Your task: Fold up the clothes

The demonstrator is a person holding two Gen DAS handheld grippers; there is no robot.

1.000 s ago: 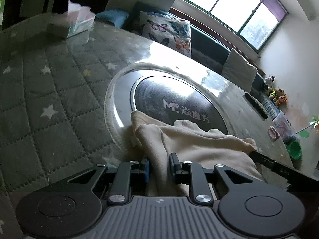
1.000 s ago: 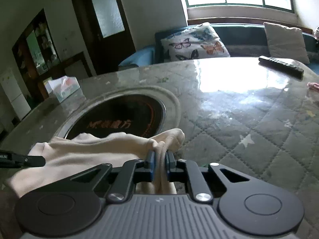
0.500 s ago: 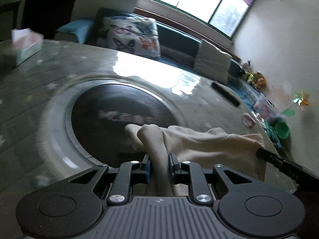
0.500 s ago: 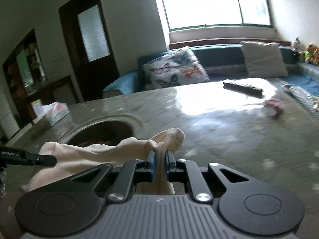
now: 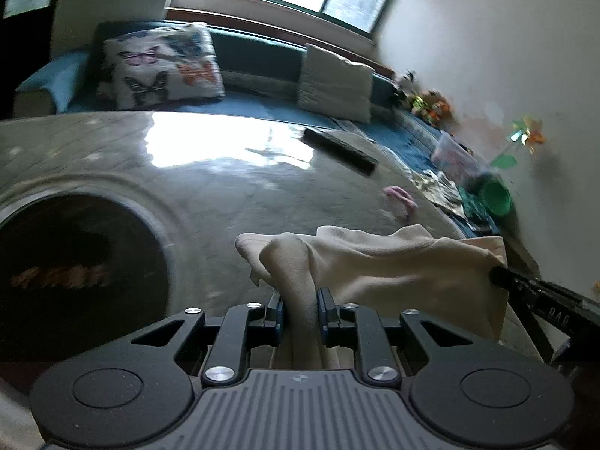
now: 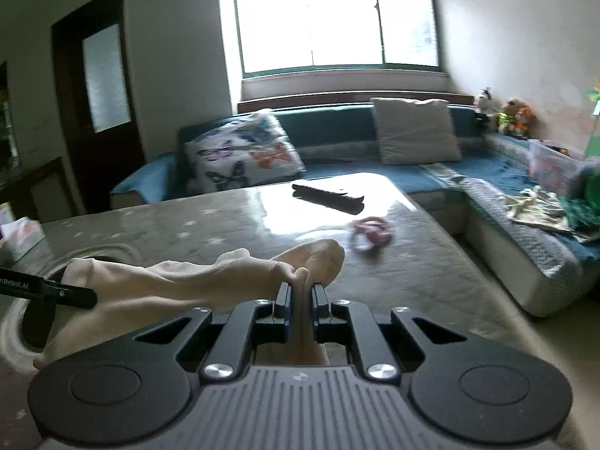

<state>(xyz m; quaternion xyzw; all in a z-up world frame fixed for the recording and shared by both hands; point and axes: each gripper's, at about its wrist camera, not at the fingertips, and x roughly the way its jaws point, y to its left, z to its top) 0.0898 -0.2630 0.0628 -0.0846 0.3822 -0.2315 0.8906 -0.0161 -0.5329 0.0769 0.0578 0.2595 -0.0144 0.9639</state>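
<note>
A cream garment [image 5: 378,262] hangs stretched between both grippers above the quilted table. My left gripper [image 5: 300,309] is shut on a bunched fold at one end of it. In the right wrist view the same cream garment [image 6: 195,281] runs leftward from my right gripper [image 6: 300,300], which is shut on its other end. Each view also catches the tip of the opposite gripper: at the right edge in the left wrist view and at the far left in the right wrist view. The cloth sags between the two grips, with its lower part hidden behind the gripper bodies.
The table [image 6: 412,273] has a round dark inset [image 5: 75,262] at the left. A black remote [image 6: 328,195] and a pink hair tie [image 6: 371,234] lie on its far side. A tissue box [image 6: 22,234] sits far left. A blue sofa with cushions [image 6: 416,135] stands behind.
Both grippers carried the garment up and across the table, away from the round inset and toward the remote and pink item. The grips on the cloth are unchanged.
</note>
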